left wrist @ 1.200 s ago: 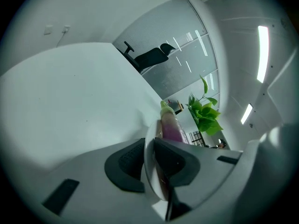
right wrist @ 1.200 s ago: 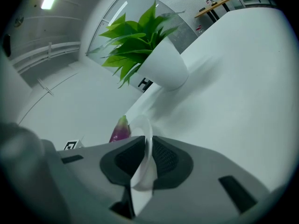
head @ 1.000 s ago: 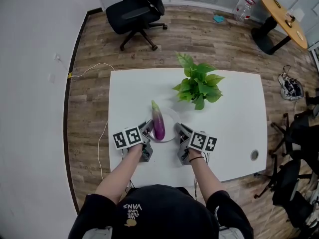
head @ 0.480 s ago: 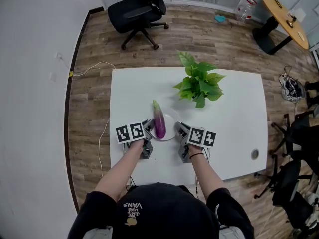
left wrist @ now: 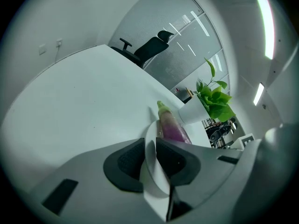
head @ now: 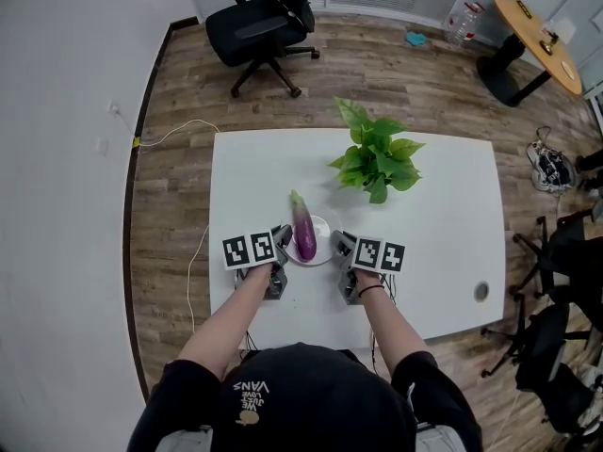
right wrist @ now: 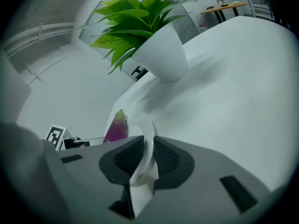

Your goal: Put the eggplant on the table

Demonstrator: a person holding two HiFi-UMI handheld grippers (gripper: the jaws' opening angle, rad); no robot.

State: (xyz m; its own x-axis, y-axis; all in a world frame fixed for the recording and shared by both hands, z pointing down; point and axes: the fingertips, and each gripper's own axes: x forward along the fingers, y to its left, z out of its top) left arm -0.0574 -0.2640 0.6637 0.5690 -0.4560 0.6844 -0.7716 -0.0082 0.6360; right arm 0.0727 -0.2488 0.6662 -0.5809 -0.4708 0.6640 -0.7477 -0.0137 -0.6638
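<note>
A purple eggplant (head: 304, 231) with a green stem end lies on a small white plate (head: 322, 224) near the front of the white table (head: 443, 243). My left gripper (head: 281, 240) is shut on the plate's left rim and my right gripper (head: 340, 245) on its right rim. In the left gripper view the plate's edge (left wrist: 152, 171) stands pinched between the dark pads of the gripper (left wrist: 150, 147), with the eggplant (left wrist: 172, 126) just beyond. The right gripper view shows its gripper (right wrist: 148, 154) clamped on the thin rim (right wrist: 149, 136), the eggplant (right wrist: 117, 127) to the left.
A potted green plant (head: 377, 158) in a white pot (right wrist: 161, 55) stands on the table behind the plate. A black office chair (head: 259, 22) is beyond the table's far edge. A round wooden table (head: 537, 26) is at the far right. A cable hole (head: 481, 292) sits at the table's right front.
Both grippers have edged slightly forward and inward along the plate's sides. The eggplant and plate have barely shifted.
</note>
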